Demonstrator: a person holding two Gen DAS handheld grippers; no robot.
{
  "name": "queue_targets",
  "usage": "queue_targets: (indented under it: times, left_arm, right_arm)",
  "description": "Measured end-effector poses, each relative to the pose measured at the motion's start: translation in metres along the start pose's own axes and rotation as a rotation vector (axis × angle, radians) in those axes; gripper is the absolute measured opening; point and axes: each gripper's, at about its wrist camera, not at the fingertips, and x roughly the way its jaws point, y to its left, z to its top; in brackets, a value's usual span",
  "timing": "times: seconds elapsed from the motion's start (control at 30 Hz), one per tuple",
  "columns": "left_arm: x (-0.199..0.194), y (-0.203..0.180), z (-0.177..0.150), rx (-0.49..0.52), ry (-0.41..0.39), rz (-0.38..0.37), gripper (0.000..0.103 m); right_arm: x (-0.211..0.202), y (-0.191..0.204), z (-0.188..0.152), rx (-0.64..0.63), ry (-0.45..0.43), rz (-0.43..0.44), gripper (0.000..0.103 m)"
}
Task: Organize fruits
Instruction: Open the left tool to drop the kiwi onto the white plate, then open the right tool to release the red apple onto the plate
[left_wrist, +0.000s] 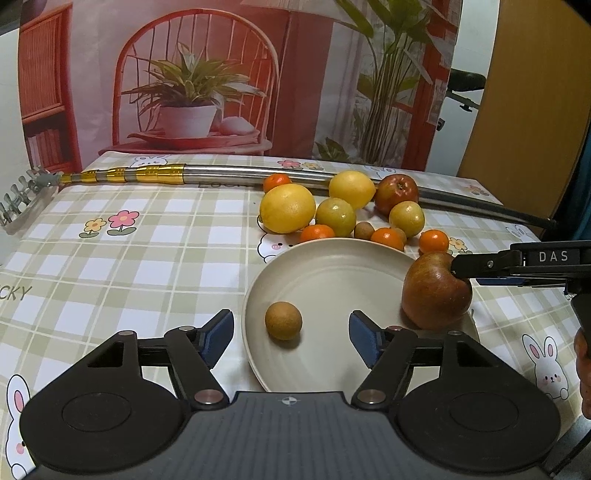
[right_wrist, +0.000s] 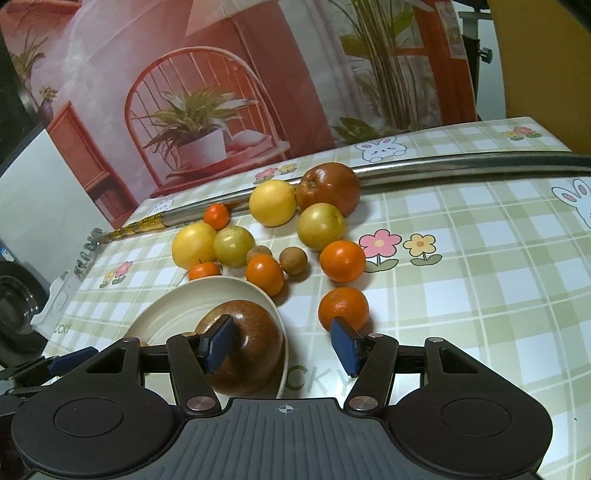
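The table (left_wrist: 147, 258), under its checked cloth with rabbits and flowers, carries everything, and a long metal pole (left_wrist: 295, 173) lies across its far side, where it seems to act as a stop that keeps the loose fruit from rolling off the back. Nearer is the cream plate (left_wrist: 325, 280), the likely collecting place for the fruit, set close to both hands so that each can reach it. On its right edge sits a red-brown apple (left_wrist: 436, 291), and the right gripper (right_wrist: 280, 343) is at it — its left pad lies against the apple's top while the other pad stands off to the side in front of a mandarin (right_wrist: 343, 308) on the cloth, so the jaws stand narrowly apart and I judge they grip nothing; the apple looks set down near the rim simply because that side is nearest this hand. The left gripper (left_wrist: 291, 339) stands wide, empty, with a small brown longan (left_wrist: 283, 320) resting on the plate between its pads, untouched — probably just let go. Behind the plate wait the unsorted fruit: yellow citrus (left_wrist: 287, 208), a second apple (left_wrist: 397, 192), small mandarins and more longans.
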Motion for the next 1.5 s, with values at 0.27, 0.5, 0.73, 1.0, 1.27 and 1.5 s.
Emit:
queue_targets:
  times: [0.27, 0.5, 0.73, 1.0, 1.27, 1.5]
  left_arm:
    - [0.001, 0.0, 0.0, 0.005, 0.006, 0.025, 0.076]
    - [0.0, 0.004, 0.001, -0.017, 0.006, 0.034, 0.076]
    - [-0.001, 0.01, 0.003, -0.048, 0.008, 0.049, 0.077]
    - [-0.001, 0.011, 0.004, -0.066, 0.012, 0.051, 0.077]
    - [-0.001, 0.012, 0.004, -0.076, 0.011, 0.051, 0.077]
    - [-0.001, 0.011, 0.004, -0.075, 0.013, 0.055, 0.077]
  right_arm:
    - [0.0, 0.0, 0.0, 0.001, 0.006, -0.008, 0.057]
    - [-0.006, 0.005, 0.004, -0.016, 0.005, 0.022, 0.062]
    - [-0.013, 0.017, 0.01, -0.075, -0.022, 0.023, 0.062]
    - [-0.017, 0.014, 0.013, -0.071, -0.043, -0.005, 0.062]
    - [-0.02, 0.005, 0.015, -0.045, -0.061, -0.031, 0.062]
    - [-0.019, 0.006, 0.013, -0.045, -0.054, -0.031, 0.062]
